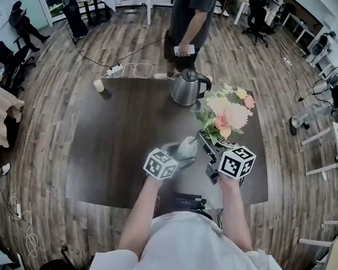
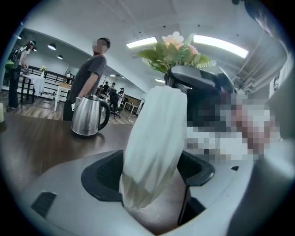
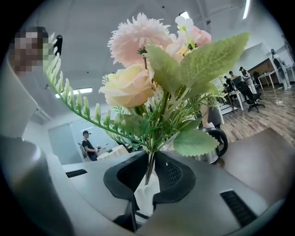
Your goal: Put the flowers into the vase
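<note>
Flowers [image 3: 152, 78]: pink and cream bunch, held above the table's [image 1: 118, 140] right side, near the kettle [image 1: 187, 87].
Right gripper [image 3: 148, 177]: jaws nearly together, pinching the stems.
Vase [image 2: 156, 138]: white, tilted, just beside the stems.
Left gripper [image 2: 152, 173]: jaws clamped on the vase.
</note>
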{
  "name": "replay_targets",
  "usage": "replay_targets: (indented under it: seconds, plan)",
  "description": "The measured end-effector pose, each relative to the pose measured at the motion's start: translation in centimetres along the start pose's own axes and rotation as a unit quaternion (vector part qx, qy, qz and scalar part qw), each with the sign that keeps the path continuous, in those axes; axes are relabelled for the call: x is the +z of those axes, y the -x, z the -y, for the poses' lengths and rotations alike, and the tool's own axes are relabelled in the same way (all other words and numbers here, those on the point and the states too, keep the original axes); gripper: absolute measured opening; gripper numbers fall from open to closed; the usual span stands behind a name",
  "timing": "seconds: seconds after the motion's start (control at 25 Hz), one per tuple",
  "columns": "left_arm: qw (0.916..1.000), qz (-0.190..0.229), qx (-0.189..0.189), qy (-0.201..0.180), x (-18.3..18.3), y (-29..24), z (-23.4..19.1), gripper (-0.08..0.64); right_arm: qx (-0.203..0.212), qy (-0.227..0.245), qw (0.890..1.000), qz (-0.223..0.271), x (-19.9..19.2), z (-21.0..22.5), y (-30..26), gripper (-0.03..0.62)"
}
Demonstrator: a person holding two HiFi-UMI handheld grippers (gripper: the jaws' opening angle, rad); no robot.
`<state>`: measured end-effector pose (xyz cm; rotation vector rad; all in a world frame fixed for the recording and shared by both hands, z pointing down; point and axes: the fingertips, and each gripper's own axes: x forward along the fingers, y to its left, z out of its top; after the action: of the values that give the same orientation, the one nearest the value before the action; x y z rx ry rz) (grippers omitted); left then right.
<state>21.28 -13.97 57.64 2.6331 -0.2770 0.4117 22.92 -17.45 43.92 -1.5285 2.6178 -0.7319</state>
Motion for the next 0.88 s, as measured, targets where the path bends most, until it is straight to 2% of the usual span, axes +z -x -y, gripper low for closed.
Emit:
replay_targets:
  seconds: [0.28,0.52,0.68,0.88]
  plan:
    - [0.9998,0.009,0.007,-0.018,0.4,1.0,-0.2,0.368,0.001,0.035,0.999,-0.019,-1.3,-1.3,-1.0,0.054]
    - [0.9990,0.011,0.020,-0.037,1.1,1.6,-0.9,0.368,0.018,0.079,0.997,-0.020,-0.7,-2.9,-1.6,0.060]
    - [0.9981,0.008,0.033,-0.052,1.3,2.1,-1.4,0.367,0.025,0.120,0.992,-0.030,-0.6,-4.4,-2.2,0.141]
    - [0.9974,0.010,0.043,-0.058,1.2,2.5,-1.7,0.367,0.016,0.184,0.981,-0.058,-2.1,-5.3,-2.3,0.185]
